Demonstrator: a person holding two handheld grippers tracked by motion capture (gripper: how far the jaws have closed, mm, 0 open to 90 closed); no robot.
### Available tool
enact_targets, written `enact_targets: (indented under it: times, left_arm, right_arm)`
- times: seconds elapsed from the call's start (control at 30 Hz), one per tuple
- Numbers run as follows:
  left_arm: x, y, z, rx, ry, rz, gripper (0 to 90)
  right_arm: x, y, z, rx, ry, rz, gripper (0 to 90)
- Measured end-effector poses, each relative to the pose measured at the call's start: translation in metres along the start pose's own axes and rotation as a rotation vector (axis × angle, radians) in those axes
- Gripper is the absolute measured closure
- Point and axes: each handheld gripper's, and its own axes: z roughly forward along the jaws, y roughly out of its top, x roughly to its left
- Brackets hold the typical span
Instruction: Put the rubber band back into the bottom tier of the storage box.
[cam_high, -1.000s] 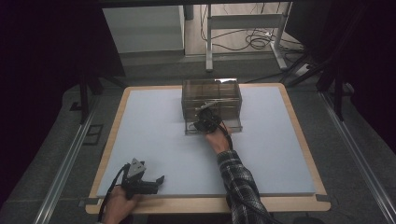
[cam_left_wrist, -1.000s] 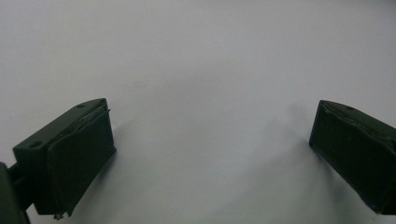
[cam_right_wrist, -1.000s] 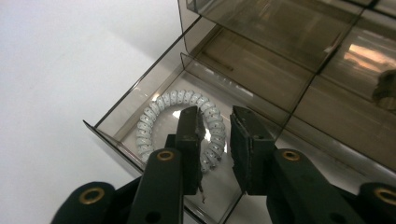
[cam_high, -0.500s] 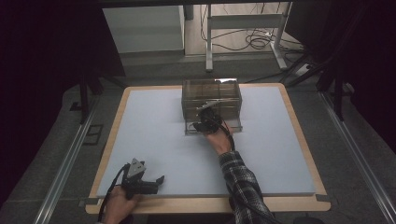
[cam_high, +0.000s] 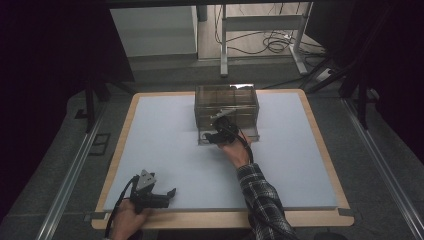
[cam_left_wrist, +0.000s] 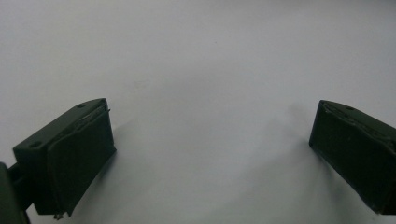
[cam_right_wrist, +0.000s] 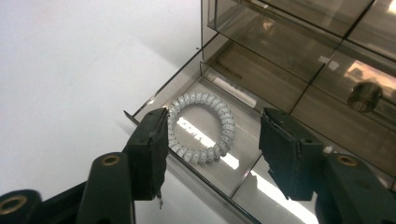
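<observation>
Item one: a smoke-tinted clear plastic drawer cabinet (cam_high: 226, 102), standing past the middle of the pale blue-grey table mat (cam_high: 165, 145) at about twelve o'clock from where I sit, with its bottom drawer (cam_right_wrist: 212, 170) pulled out toward me. Item two: a white coiled spiral hair tie, ring-shaped (cam_right_wrist: 201, 127), lying flat on the floor of that open drawer, in its corner compartment next to a thin divider; in my high view it is too small to make out, so I place it from the right gripper view alone. Item three: my right gripper (cam_right_wrist: 212, 151), held at the front edge of the drawer at roughly six o'clock of the cabinet, pointing down into it. Its jaws have just been opening and now stand apart; the ring lies below and between them, one black pad overlapping its rim, but I read no squeeze on it, though the contact at that pad is hard to judge from this angle. Item four: my left gripper (cam_high: 150, 192), resting low on the mat at about seven o'clock, near the wooden table edge (cam_high: 220, 218), well apart from the cabinet. Its two black pads (cam_left_wrist: 79, 154) stand wide, with bare mat between them. Item five: a plaid sleeve (cam_high: 262, 200) on my right forearm, running from six o'clock toward the drawer.
</observation>
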Motion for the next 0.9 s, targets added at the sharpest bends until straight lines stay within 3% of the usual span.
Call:
enact_targets:
  times: [0.9]
  left_arm:
    - [0.0,0.0,0.0,0.001,0.001,0.002,0.0]
  right_arm:
    - [0.002,-0.005,-0.03,-0.018,0.024,-0.013,32.1]
